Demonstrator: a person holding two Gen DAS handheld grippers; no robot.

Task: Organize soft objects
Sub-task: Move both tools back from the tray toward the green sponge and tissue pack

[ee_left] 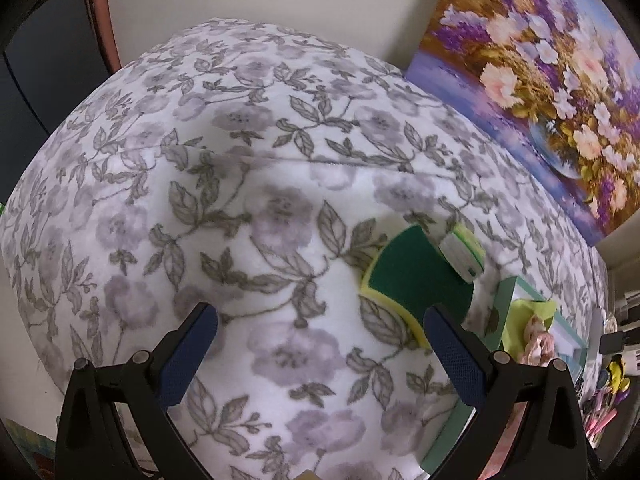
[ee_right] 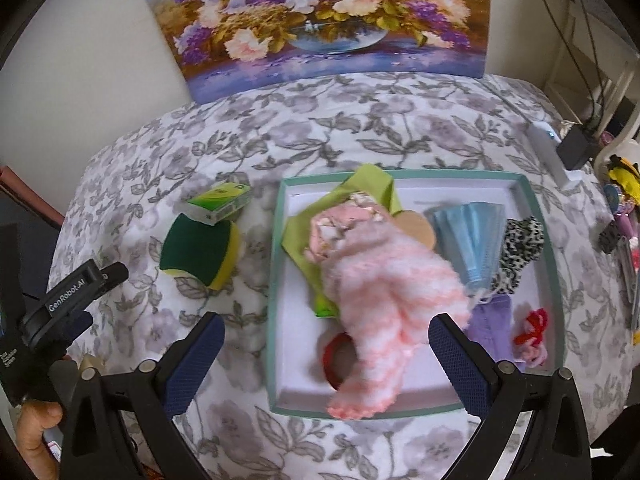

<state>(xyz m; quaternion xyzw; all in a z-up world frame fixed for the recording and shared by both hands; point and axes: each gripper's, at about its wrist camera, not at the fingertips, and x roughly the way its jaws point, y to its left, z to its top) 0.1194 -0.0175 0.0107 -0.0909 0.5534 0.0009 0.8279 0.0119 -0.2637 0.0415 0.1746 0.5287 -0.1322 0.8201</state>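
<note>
A teal-rimmed white box (ee_right: 554,248) lies on the floral blanket (ee_right: 240,148). In it are a fluffy pink-and-white sock (ee_right: 384,300), a lime green cloth (ee_right: 372,188), blue face masks (ee_right: 468,232), a leopard-print cloth (ee_right: 520,244), a lilac cloth (ee_right: 492,328), red yarn (ee_right: 530,332) and a red ring (ee_right: 334,354). Left of the box lie a green-and-yellow sponge (ee_right: 200,254) and a small green-white packet (ee_right: 220,204). My right gripper (ee_right: 326,334) is open above the box's near side. My left gripper (ee_left: 320,324) is open and empty; the sponge (ee_left: 416,276) is near its right finger.
A flower painting (ee_right: 320,16) leans on the wall behind the blanket. A white device (ee_right: 550,156), a black charger (ee_right: 576,146) and cables sit at the right. The box's edge (ee_left: 500,312) shows in the left wrist view. My left gripper's body (ee_right: 68,296) shows at the left.
</note>
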